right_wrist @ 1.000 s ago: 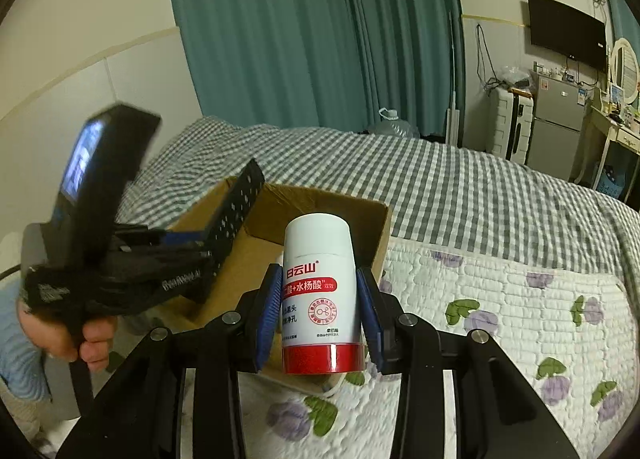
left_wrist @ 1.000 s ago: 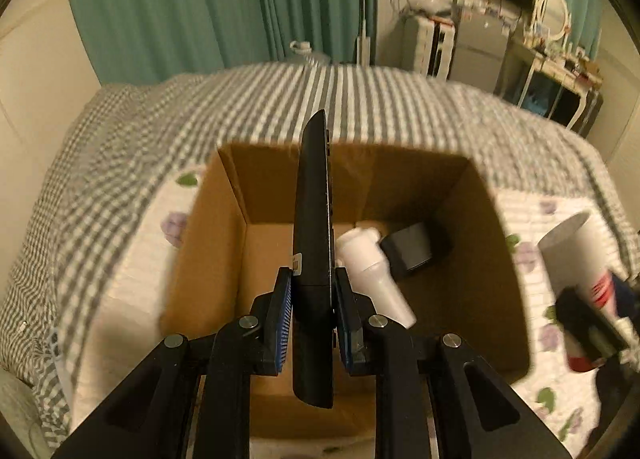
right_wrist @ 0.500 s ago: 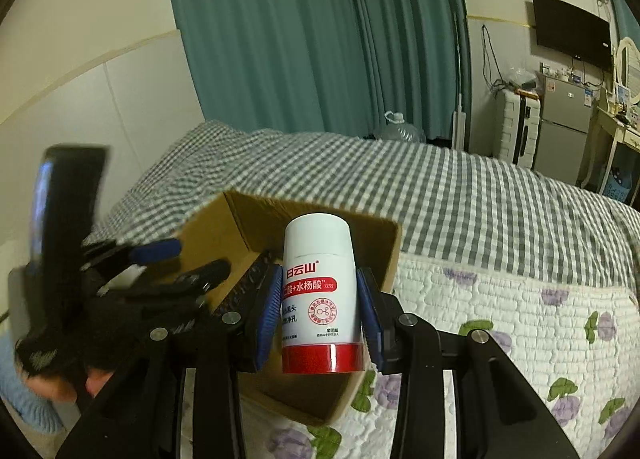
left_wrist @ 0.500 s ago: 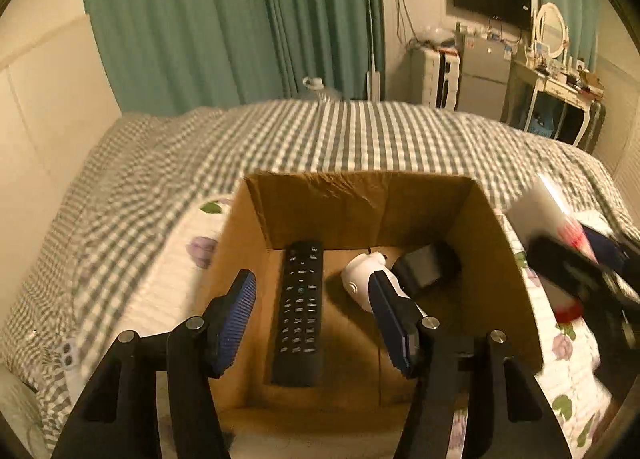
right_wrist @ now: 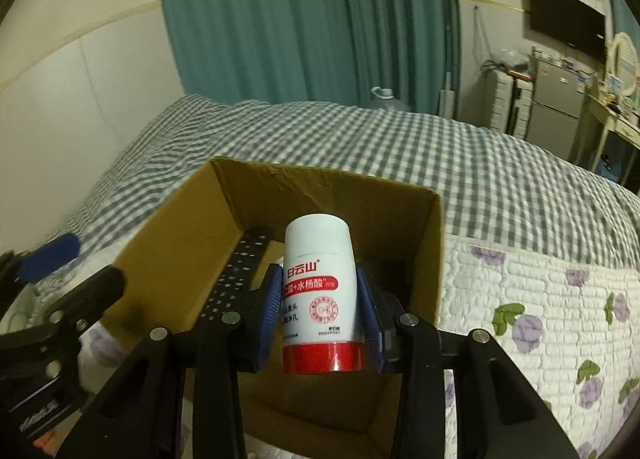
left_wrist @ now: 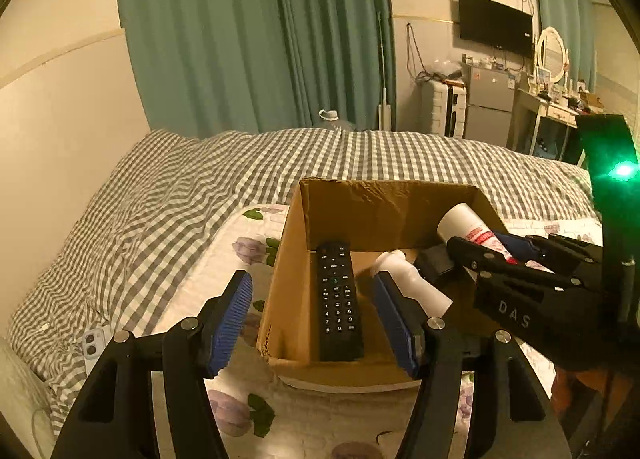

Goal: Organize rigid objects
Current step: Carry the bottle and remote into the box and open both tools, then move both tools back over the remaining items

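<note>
While right gripper [right_wrist: 320, 311] grips bottle [right_wrist: 320, 299], remote [left_wrist: 338, 299] seemingly boxed.

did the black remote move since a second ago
Yes. The remote was upright, clamped in the left tool above the cardboard box; it now lies flat on the box floor along the left wall, and the left tool is open.
</note>
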`<state>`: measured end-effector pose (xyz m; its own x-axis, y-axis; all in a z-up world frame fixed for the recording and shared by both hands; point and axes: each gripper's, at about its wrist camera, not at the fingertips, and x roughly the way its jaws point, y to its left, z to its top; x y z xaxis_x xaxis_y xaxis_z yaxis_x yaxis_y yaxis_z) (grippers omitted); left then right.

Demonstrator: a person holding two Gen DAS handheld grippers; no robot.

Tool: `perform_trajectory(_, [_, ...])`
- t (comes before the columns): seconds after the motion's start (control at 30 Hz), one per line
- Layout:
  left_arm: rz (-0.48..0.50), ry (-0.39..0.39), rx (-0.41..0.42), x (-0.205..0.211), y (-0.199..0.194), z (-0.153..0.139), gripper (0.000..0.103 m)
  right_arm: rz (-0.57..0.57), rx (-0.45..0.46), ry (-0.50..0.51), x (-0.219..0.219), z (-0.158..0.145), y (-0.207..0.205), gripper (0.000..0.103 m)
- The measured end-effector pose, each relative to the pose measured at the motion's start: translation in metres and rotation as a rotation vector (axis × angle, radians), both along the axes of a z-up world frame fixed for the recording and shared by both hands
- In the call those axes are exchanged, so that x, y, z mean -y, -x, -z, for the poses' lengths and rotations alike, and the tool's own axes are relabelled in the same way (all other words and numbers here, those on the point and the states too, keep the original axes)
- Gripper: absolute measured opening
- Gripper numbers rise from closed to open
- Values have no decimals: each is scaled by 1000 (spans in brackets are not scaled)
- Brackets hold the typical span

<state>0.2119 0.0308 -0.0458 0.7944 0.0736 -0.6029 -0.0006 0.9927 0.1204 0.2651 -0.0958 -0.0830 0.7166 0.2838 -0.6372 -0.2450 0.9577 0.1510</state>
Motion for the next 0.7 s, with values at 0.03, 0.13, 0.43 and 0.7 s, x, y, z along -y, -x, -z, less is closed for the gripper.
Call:
perform_trajectory(0.03, [-1,1,4,-2,2,-1,66,10,13,-8,2,-2,2,48])
perform_trajectory(0.13, [-12,10,27,-6,17,-6,66,34,57,-41,11,-16,14,67])
perform_trajectory(0.43, [-25,47,62,-7,77,-12,70,58,130,33,43,-58,98,95])
perform_trajectory(0.7, [25,33,-29,17,122,15,70,125,90,116,79,-41,189,97])
